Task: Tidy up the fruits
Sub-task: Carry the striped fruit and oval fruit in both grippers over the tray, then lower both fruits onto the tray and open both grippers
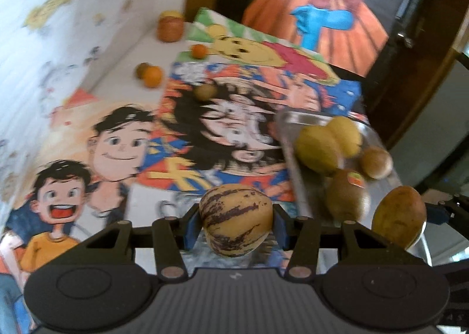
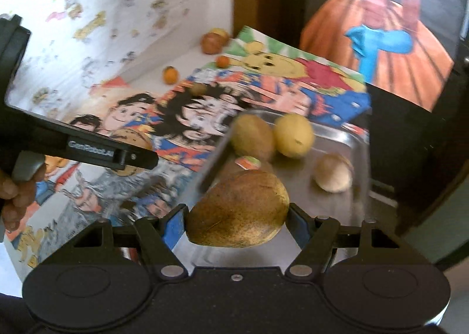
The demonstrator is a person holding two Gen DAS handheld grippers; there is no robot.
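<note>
Your left tongs [image 1: 236, 221] hold a pale yellow, purple-striped fruit [image 1: 236, 219], blue pads pressed on both its sides, above the cartoon-printed tabletop [image 1: 123, 140]. Your right tongs [image 2: 238, 218] clamp a large brown speckled fruit [image 2: 239, 212] over the near end of the steel tray [image 2: 346, 134]. In the tray: two yellow fruits [image 1: 316, 147], a stickered kiwi [image 1: 347, 194], and a small brown fruit [image 1: 376, 162]. Farther out on the tabletop sit a small green-brown fruit [image 1: 205, 91], an orange [image 1: 152, 76], a smaller orange one [image 1: 199, 51], and an apple [image 1: 170, 29] near the wall.
</note>
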